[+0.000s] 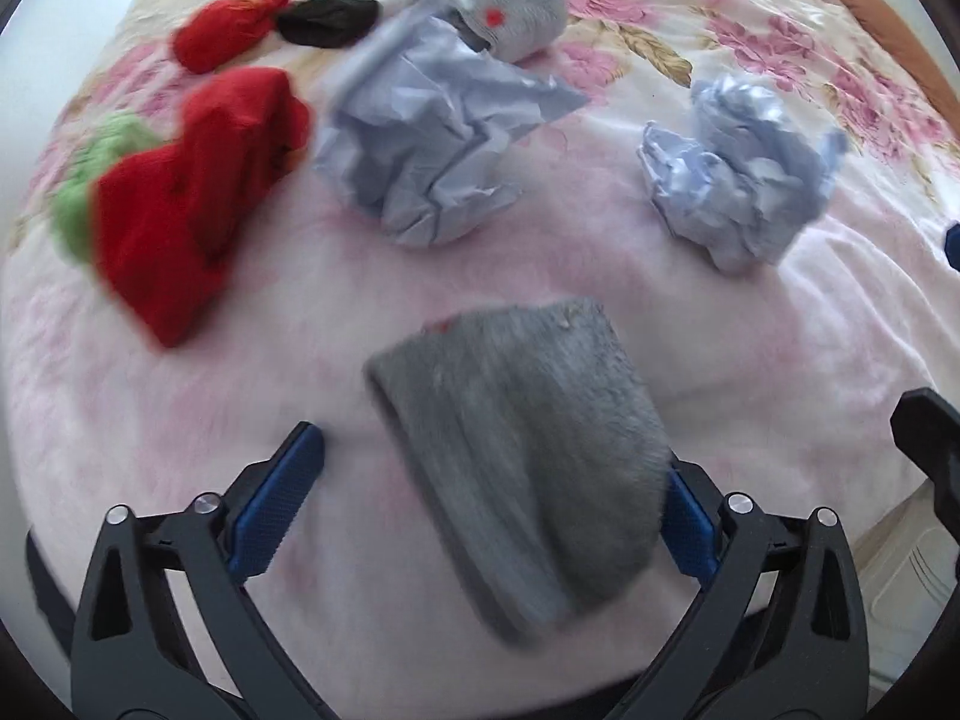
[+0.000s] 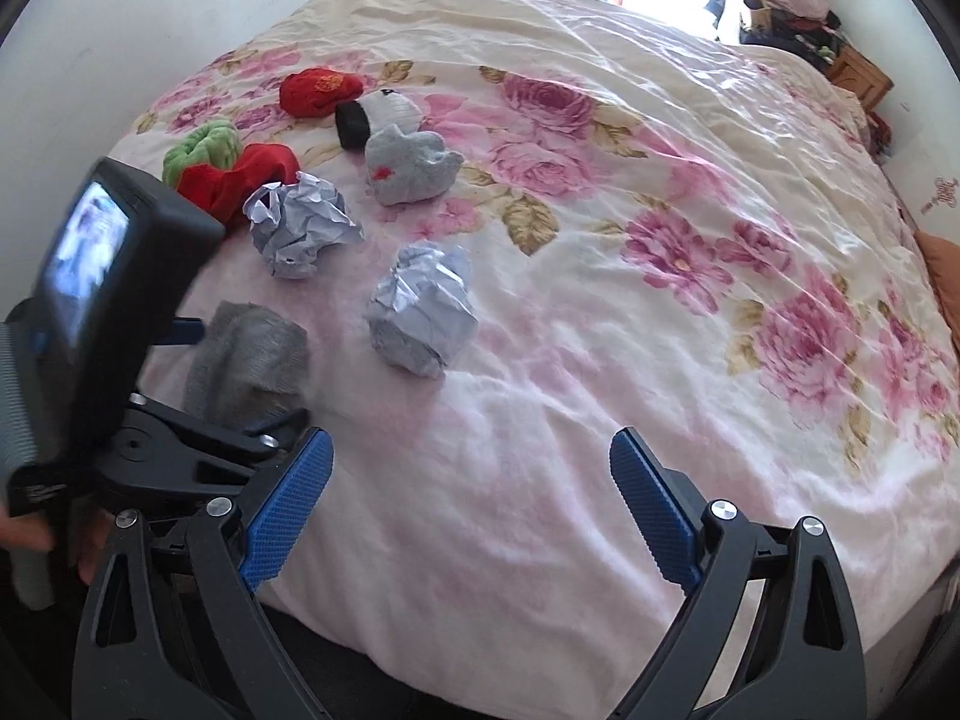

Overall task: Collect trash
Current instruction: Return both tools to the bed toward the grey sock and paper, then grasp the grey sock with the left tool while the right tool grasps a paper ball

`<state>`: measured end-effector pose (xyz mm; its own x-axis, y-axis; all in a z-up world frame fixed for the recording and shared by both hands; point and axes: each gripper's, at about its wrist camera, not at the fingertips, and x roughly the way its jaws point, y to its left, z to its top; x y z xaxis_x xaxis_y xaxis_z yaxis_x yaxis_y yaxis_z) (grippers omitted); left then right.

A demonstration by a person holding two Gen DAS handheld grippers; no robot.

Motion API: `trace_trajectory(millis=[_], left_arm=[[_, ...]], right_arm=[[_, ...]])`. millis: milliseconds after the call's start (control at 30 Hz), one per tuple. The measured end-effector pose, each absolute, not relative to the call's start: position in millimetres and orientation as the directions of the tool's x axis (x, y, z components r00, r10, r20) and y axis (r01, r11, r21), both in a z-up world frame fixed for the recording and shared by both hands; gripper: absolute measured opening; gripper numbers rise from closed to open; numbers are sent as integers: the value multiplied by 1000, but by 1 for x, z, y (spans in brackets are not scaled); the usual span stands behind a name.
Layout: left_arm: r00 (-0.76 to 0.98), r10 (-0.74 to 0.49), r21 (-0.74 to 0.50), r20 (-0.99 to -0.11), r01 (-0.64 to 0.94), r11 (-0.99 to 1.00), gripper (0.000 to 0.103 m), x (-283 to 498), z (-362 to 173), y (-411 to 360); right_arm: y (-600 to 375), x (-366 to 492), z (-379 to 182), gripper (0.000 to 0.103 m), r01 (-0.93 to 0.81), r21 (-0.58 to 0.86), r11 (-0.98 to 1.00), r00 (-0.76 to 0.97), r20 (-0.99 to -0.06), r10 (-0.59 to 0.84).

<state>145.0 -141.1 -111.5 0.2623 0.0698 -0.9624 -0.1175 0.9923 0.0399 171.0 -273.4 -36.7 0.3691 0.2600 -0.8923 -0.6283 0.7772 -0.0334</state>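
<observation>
Left gripper (image 1: 489,492) spread wide, grey sock (image 1: 516,468) lying between its fingers, not pinched. Right gripper (image 2: 471,501) also spread, nothing in it, over bare floral blanket (image 2: 600,360). Beyond the sock: two crumpled paper balls (image 1: 432,138) (image 1: 741,171), near each other, not touching. Red sock (image 1: 198,198) to the left. Farthest: light grey sock (image 1: 510,9), black sock (image 1: 327,18).

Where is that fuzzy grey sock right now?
The fuzzy grey sock lies on the floral bedspread between the open left gripper's blue fingers, nearer its right one. The two crumpled paper balls sit just beyond it.
</observation>
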Motion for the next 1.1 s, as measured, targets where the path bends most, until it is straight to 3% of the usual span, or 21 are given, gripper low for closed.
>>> trace_trajectory(millis=[33, 167, 200, 567, 667, 733, 833, 1100], left_arm=[[276, 66, 33, -959, -124, 992, 93, 144, -110, -139], [302, 48, 20, -952, -95, 995, 56, 140, -99, -139], [300, 46, 19, -953, -93, 996, 54, 139, -98, -139], [289, -4, -34, -957, -96, 995, 54, 141, -101, -117], [298, -2, -32, -955, -97, 995, 48, 138, -98, -117], [297, -11, -40, -955, -92, 995, 41, 135, -96, -117], [298, -16, -44, -954, -87, 995, 34, 127, -89, -115], [298, -28, -44, -954, -48, 998, 31, 101, -80, -124]], right_arm=[[-269, 175, -39, 90, -639, -24, 769, 361, -892, 272], [-247, 191, -54, 91, -685, 2, 729, 316, -901, 299], [-243, 196, -58, 91, -689, 8, 724, 304, -904, 300], [-207, 236, -103, 90, -699, 41, 714, 228, -933, 278], [-202, 238, -105, 69, -703, 42, 710, 238, -927, 291], [-204, 235, -98, 45, -692, 37, 721, 250, -924, 288], [-216, 226, -87, 44, -665, 39, 746, 264, -922, 284], [-254, 184, -72, 45, -601, 28, 799, 306, -915, 262]])
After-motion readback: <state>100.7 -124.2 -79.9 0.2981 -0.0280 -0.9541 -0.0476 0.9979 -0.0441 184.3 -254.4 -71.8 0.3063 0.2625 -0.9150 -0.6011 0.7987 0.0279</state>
